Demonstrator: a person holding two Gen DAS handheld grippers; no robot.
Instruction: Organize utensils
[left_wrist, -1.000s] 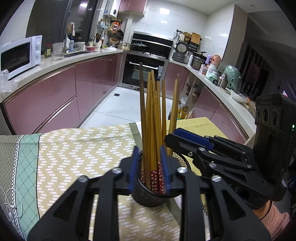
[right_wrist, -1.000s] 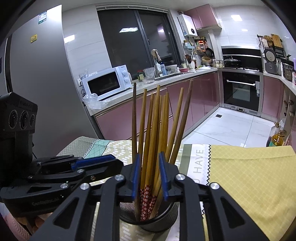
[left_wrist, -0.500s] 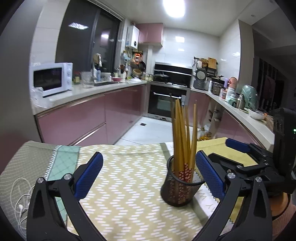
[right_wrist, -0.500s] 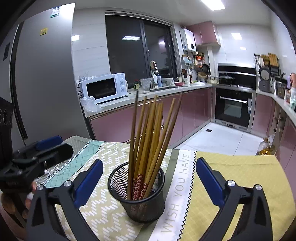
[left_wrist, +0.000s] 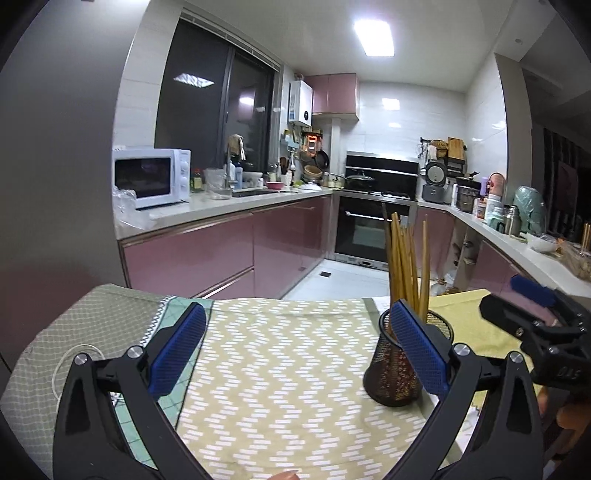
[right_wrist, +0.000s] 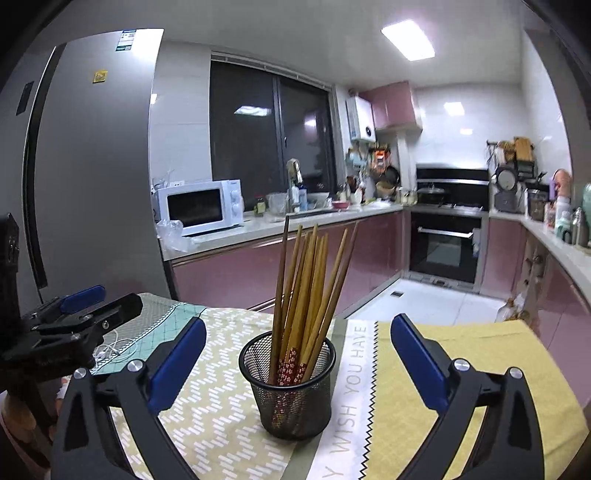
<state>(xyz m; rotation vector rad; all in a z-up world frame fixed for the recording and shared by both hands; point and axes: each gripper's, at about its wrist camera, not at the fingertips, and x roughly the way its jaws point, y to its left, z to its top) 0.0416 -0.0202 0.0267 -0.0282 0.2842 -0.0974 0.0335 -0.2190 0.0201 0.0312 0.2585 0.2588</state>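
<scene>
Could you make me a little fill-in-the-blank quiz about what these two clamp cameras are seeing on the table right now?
1. The chopsticks stand bundled in a black ____ cup.
2. Both the left gripper and the right gripper have their jaws ____, holding nothing.
3. On the counter behind, left of the sink, sits a white ____.
4. The words "WISH YOU HAVE" are printed on the ____ under the cup.

Missing words: mesh; open; microwave; tablecloth

L tool & R tool: jaws wide apart, nothing gripped.
</scene>
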